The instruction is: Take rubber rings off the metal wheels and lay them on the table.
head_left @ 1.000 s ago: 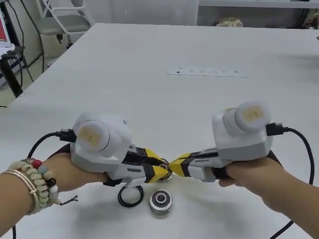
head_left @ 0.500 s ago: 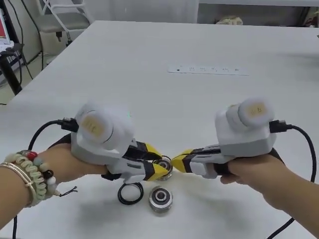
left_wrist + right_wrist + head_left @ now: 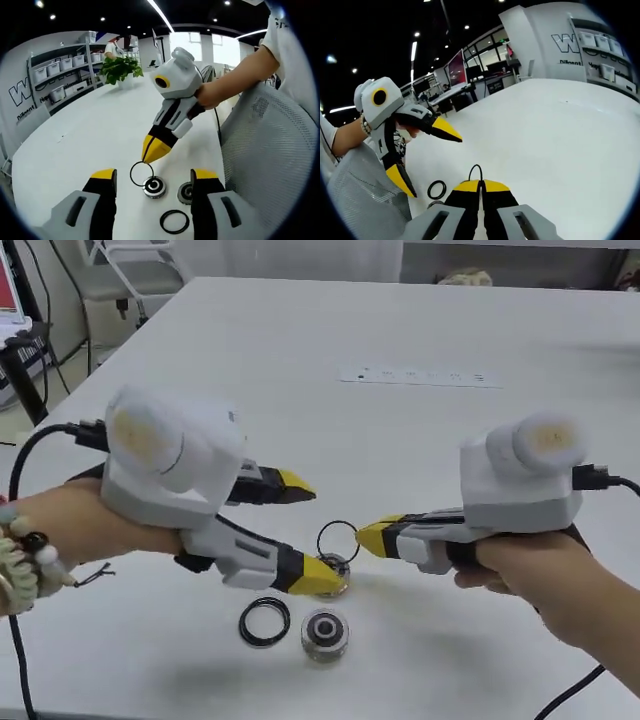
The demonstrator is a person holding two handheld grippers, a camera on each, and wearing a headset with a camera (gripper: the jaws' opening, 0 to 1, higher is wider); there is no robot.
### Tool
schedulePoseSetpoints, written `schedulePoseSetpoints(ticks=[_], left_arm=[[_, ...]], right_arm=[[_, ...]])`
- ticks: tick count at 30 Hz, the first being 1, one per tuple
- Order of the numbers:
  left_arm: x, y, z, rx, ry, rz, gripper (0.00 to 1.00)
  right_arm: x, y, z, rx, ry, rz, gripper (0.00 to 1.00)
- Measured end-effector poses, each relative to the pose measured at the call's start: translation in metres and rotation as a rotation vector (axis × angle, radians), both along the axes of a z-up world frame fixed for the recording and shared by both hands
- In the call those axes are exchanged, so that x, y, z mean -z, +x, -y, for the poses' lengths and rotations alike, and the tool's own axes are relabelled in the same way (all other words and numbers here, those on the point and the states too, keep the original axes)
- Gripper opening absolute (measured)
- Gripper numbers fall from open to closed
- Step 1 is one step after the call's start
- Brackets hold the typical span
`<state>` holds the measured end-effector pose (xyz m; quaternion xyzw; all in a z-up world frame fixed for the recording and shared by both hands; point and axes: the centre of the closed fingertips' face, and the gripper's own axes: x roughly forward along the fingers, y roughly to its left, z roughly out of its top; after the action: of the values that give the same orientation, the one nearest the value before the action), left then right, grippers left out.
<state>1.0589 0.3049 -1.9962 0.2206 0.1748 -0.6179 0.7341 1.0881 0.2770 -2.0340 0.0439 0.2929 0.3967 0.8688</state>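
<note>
A lab-like office. Shelves of bins stand by a lettered wall. There is a long white table, a plant and ceiling spotlights.

In the head view, the lower yellow-tipped jaw of the left gripper covered much of the silver metal wheel beneath it, so its rim could not be judged. In the right gripper view, the closed jaws of the right gripper hid all but a short arc of the thin black rubber ring. In the left gripper view, a second metal wheel lay half behind a jaw. The pale beaded bracelet was cut by the head view's left edge. The flat white power strip was too small for its sockets to be counted.
</note>
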Motion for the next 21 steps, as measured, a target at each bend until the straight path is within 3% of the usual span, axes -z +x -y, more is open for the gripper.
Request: schedulePoseSetpoints(ticks=[3, 11, 18, 21], left_arm=[[-0.007, -0.006, -0.008, 0.003, -0.008, -0.001, 0.64], [-0.025, -0.016, -0.039, -0.021, -0.007, 0.022, 0.69], [-0.039, -0.019, -0.076, -0.109, -0.02, 0.052, 0.73], [-0.041, -0.023, -0.091, -0.149, -0.036, 0.049, 0.73]], right_arm=[[-0.002, 0.0, 0.0, 0.003, 0.013, 0.001, 0.0], [-0.011, 0.002, -0.001, 0.008, 0.038, 0.014, 0.0], [-0.021, 0.0, -0.006, 0.008, 0.062, 0.028, 0.0], [-0.024, -0.001, -0.008, 0.005, 0.073, 0.029, 0.0]])
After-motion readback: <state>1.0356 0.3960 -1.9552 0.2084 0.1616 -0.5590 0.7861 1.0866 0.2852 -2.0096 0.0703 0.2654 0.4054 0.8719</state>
